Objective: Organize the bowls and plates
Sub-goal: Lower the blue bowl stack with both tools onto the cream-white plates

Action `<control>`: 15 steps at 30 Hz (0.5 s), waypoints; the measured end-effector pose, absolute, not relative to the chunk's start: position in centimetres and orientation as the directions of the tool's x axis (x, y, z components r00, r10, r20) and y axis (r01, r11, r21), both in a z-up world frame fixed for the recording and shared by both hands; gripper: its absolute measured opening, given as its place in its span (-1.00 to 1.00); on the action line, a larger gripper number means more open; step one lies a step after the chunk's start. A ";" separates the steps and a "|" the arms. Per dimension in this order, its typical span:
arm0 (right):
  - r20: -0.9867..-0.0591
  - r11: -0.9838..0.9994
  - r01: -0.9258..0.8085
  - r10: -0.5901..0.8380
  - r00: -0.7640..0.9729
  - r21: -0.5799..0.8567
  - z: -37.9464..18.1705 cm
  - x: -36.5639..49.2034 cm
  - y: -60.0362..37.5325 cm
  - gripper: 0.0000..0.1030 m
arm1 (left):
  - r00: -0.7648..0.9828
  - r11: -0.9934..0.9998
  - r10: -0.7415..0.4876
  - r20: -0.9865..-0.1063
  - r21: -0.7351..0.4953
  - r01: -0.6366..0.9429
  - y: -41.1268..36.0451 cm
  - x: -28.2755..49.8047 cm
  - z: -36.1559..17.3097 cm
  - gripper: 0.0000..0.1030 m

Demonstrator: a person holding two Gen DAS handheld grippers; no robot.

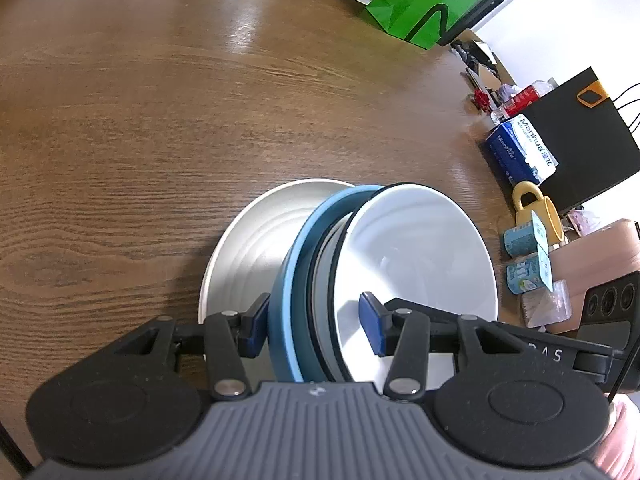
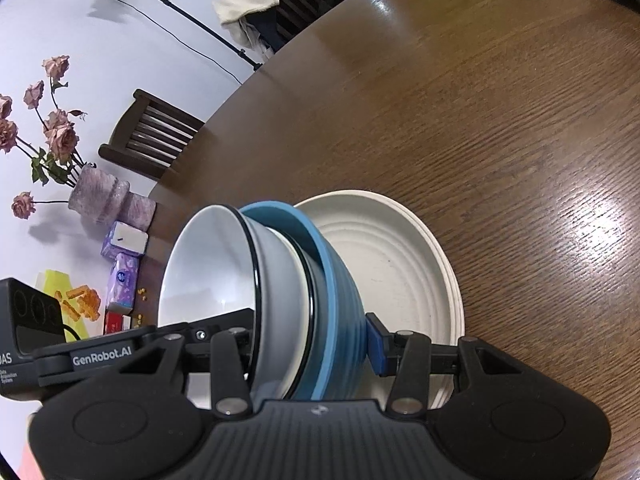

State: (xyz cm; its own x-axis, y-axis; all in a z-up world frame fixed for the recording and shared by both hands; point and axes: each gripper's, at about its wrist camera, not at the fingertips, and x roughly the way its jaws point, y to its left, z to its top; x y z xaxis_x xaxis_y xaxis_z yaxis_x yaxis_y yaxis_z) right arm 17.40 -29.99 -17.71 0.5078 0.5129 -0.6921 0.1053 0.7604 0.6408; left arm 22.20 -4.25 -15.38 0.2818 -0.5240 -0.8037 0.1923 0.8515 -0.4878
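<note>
Bowls nest: white bowl (image 1: 416, 248) inside blue bowl (image 1: 288, 280), over the cream plate (image 1: 248, 240). Left gripper (image 1: 316, 326) and right gripper (image 2: 312, 344) both clench the stack. Beyond the plate, a tissue pack (image 1: 520, 152) reads "Manhua".

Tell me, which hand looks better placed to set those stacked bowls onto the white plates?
Neither alone, I'd judge: left gripper and right gripper both clamp the nested blue and white bowls, tilted just over the ribbed white plates.
</note>
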 end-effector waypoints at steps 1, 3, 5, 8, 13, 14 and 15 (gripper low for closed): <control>-0.693 0.761 0.104 0.514 0.505 0.640 -17.8 17.4 -30.0 -0.14 | 0.282 0.852 -0.523 -0.805 -0.487 0.189 -4.3 22.2 -15.4 -0.09; -0.695 0.762 0.102 0.516 0.501 0.640 -17.9 17.7 -29.8 -0.14 | 0.283 0.855 -0.518 -0.807 -0.484 0.184 -4.5 22.2 -15.5 -0.09; -0.696 0.761 0.102 0.518 0.497 0.640 -18.0 17.9 -29.7 -0.14 | 0.285 0.858 -0.514 -0.809 -0.482 0.181 -4.5 22.2 -15.6 -0.09; -0.694 0.760 0.098 0.523 0.495 0.643 -18.1 18.2 -29.6 -0.14 | 0.289 0.858 -0.513 -0.808 -0.482 0.176 -4.5 22.2 -15.6 -0.09; -0.694 0.763 0.090 0.525 0.493 0.641 -18.2 18.3 -29.6 -0.14 | 0.291 0.863 -0.506 -0.812 -0.475 0.174 -4.8 22.1 -15.7 -0.07; -0.695 0.763 0.089 0.525 0.492 0.640 -18.2 18.4 -29.6 -0.14 | 0.292 0.866 -0.500 -0.815 -0.469 0.175 -4.9 22.1 -15.7 -0.06; -0.696 0.766 0.087 0.524 0.490 0.637 -18.2 18.4 -29.6 -0.14 | 0.293 0.869 -0.495 -0.818 -0.463 0.175 -4.9 22.1 -15.7 -0.05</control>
State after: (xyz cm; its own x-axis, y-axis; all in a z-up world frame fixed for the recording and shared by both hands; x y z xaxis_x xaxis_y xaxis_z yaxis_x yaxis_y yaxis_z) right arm 18.41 -29.63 -18.20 0.4903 0.5243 -0.6962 0.0865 0.7656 0.6375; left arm 22.14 -4.94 -15.67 0.2927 -0.4953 -0.8180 0.1751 0.8687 -0.4633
